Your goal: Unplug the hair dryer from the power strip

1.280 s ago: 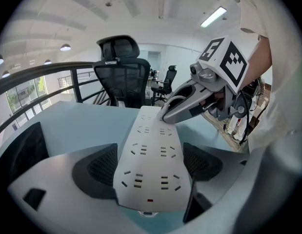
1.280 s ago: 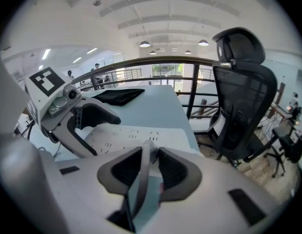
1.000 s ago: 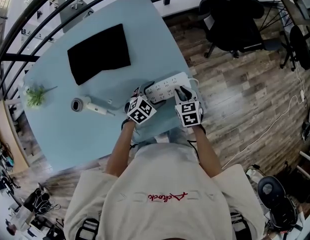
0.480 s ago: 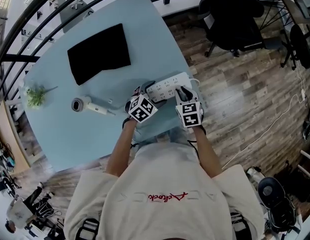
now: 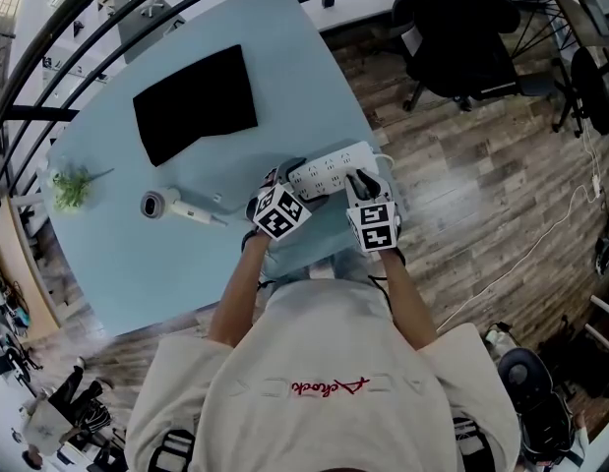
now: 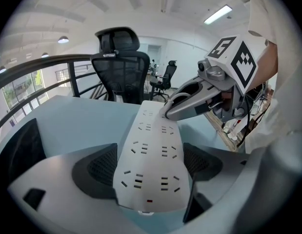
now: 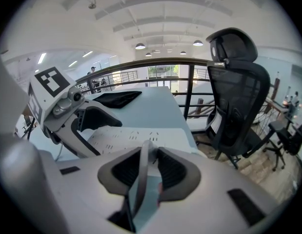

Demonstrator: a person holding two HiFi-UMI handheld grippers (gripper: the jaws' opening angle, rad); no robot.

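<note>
A white power strip (image 5: 329,168) lies on the light blue table (image 5: 137,264) near its right edge. My left gripper (image 5: 302,185) is shut on the strip's near end, its pads (image 6: 97,167) pressed to both sides of the strip (image 6: 151,145). At the strip's far end my right gripper (image 5: 355,178) is shut on a white plug and its cord (image 7: 141,174), which rise from the strip (image 7: 141,134). The right gripper's tip (image 6: 166,113) rests on the strip's far sockets. The hair dryer (image 5: 171,206) lies apart, to the left on the table.
A black cloth (image 5: 196,101) lies at the table's far side and a small green plant (image 5: 70,190) at its left edge. A black office chair (image 5: 461,47) stands on the wooden floor to the right. A dark railing (image 7: 190,89) runs past the table.
</note>
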